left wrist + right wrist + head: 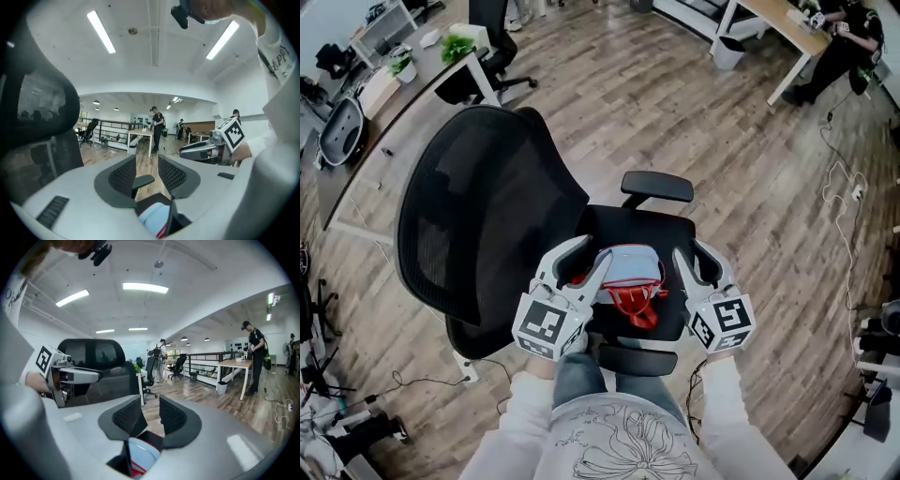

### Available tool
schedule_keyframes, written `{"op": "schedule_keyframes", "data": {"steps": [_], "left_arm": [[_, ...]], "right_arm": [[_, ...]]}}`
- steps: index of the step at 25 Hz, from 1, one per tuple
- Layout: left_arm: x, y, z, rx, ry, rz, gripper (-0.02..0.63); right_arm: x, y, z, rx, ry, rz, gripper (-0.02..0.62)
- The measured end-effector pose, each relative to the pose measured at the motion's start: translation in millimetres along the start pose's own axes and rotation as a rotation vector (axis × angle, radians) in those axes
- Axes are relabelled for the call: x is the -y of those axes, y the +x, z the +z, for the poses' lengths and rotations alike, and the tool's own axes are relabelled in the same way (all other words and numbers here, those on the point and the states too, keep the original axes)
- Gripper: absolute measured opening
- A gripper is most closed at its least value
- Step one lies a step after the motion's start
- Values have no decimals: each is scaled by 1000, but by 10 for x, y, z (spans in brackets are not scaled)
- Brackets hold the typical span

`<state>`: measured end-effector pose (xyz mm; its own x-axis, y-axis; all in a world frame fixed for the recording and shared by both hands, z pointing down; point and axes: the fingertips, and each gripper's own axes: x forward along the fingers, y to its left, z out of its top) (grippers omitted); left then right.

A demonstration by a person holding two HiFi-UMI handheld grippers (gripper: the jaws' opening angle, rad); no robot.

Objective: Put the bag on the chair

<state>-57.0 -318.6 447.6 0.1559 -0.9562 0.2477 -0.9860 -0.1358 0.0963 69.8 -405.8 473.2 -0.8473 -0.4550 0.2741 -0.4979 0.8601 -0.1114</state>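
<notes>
Nearest me, my 2 grippers hover side by side: left gripper (586, 258) and right gripper (692, 255), each with jaws apart and holding nothing. Between them and lower down, the pale blue bag (628, 267) lies on the seat of the black chair (675, 230), about equally near both grippers, red handles (639, 305) toward me. Farther left stands the backrest (478, 206). I judge the placing done.
</notes>
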Motion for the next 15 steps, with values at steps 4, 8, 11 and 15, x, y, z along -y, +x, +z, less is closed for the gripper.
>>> {"op": "schedule_keyframes", "data": {"steps": [4,8,11,15], "left_arm": [[6,-190,660,126,46,52,102],[4,-359,1064,192,48,122,42],[1,-439,1293,237,36,136,28],[38,-559,1543,280,38,137,21]], "right_arm": [[-43,-163,647,162,67,-47,117],[-156,-313,1138,275,89,-84,117],[-284,-424,1445,353,66,-98,117],[-393,-617,1734,418,39,-140,115]]}}
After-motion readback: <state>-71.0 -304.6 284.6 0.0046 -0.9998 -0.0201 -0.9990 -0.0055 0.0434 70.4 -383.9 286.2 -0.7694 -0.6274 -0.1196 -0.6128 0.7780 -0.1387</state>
